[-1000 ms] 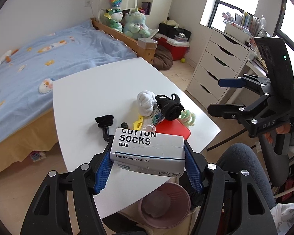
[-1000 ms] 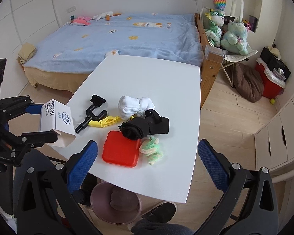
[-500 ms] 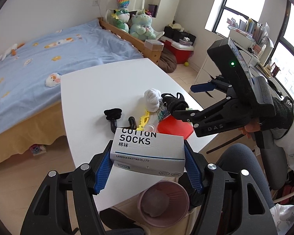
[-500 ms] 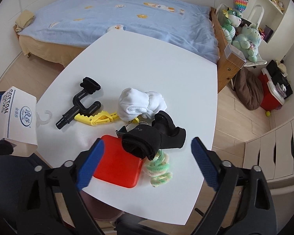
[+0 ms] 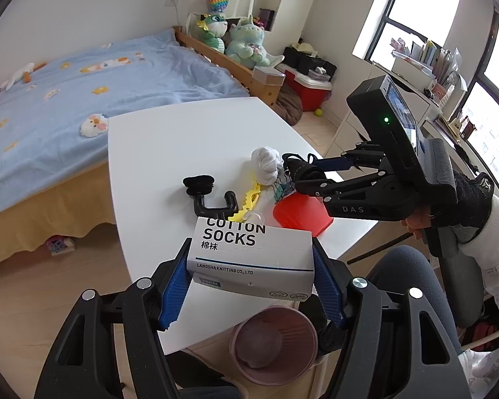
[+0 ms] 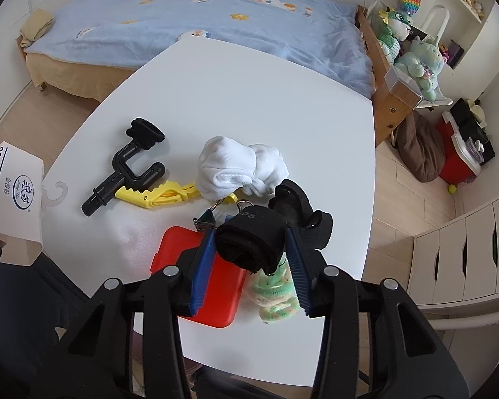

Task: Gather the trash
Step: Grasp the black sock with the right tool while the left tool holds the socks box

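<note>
Right gripper [image 6: 249, 262]: our jaws, wide a second ago, have just been closing onto the black sock [image 6: 249, 241].
Left gripper [image 5: 249, 286]: we still clamp the box [image 5: 249, 256].

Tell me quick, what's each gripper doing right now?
Left gripper: closed on the cotton socks box.
Right gripper: fingers just closing around the rolled black sock.

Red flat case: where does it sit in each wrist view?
Left wrist: red flat case right of centre, just beyond the socks box.
Right wrist: low centre, partly under the right tool.
Shared landmark: white sock bundle.
</note>
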The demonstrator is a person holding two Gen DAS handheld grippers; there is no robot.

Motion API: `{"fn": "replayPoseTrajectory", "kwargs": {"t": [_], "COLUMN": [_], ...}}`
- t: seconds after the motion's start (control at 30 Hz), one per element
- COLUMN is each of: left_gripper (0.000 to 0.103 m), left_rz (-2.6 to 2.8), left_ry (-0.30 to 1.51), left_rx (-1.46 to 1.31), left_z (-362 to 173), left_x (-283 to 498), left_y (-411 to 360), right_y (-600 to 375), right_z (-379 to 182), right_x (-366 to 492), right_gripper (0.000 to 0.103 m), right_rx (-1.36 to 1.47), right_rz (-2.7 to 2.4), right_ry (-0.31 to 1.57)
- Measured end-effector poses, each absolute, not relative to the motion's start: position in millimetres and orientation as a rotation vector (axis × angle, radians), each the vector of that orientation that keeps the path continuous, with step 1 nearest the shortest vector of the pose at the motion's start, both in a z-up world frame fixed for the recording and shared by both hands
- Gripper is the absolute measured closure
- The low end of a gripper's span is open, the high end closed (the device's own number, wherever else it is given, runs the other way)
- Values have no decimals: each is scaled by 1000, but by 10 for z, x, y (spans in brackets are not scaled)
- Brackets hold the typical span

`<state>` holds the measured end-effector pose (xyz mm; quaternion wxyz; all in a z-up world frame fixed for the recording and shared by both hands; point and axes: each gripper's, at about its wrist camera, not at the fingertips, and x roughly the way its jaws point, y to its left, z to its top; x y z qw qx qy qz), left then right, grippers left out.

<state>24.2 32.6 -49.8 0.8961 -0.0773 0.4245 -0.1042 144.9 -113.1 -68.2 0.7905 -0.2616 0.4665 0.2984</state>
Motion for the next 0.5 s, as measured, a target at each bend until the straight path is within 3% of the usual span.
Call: {"fn": "replayPoseTrajectory", "kwargs": {"t": [0.27, 0.5], "left_gripper": [38, 38], "left_rz": [-212, -198], "left_ry": [872, 854], "left_rx": [-156, -153], "left_z": [-482, -435], "left_x": [255, 246], "left_y": [295, 280], "right_y": [-1254, -1415], "right_z": [-613, -449], "right_x": [1481, 1495], "right_gripper": [79, 85], "right_rx": [-517, -451], "right_rz": [641, 629], "right_ry": [984, 938]}}
